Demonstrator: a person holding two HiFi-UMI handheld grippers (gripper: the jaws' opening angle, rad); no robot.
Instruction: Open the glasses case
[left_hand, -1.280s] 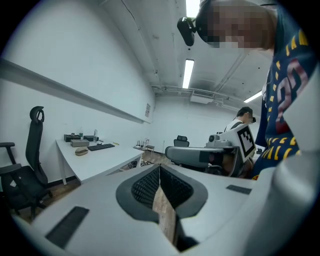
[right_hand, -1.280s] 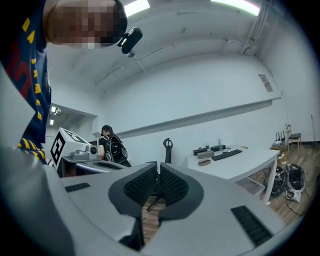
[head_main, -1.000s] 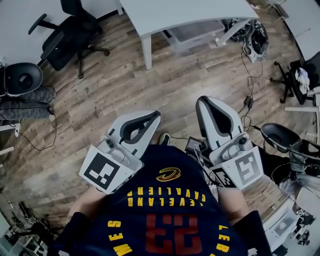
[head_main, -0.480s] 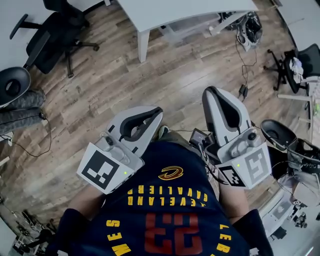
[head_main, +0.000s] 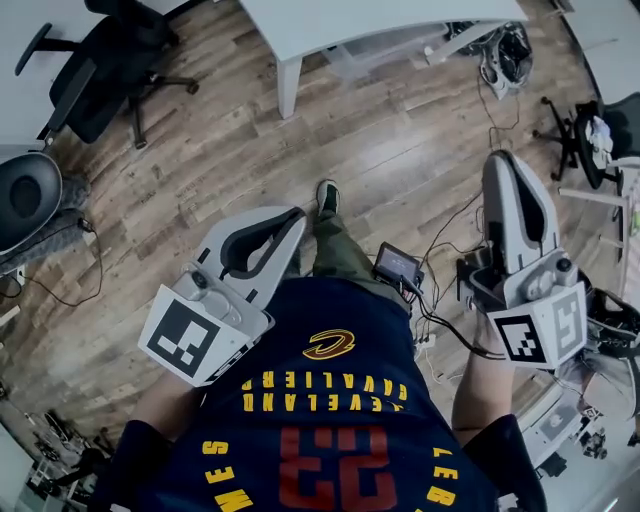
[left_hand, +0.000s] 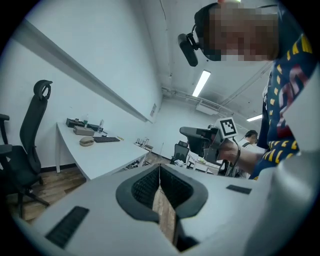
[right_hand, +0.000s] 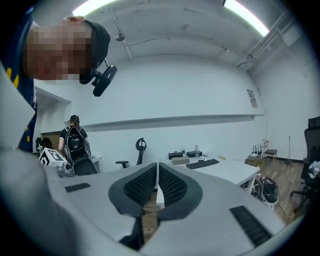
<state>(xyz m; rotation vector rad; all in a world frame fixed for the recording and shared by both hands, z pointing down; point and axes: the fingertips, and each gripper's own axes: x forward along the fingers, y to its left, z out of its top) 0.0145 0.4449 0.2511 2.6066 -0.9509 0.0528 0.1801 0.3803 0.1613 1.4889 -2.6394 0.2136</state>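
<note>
The left gripper (head_main: 293, 218) has its jaws together with nothing between them. The right gripper (head_main: 504, 162) is likewise closed and empty. Both hang over the wood floor (head_main: 400, 130). A small brown oval, possibly the glasses case (left_hand: 86, 142), lies toward the far end of the desk (left_hand: 100, 157), just beside a keyboard (left_hand: 106, 139).

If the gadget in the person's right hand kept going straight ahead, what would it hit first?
Nothing close. The right gripper, jaws shut, aims across open floor toward the white desk; that looks first in line, though depth is unclear.
</note>
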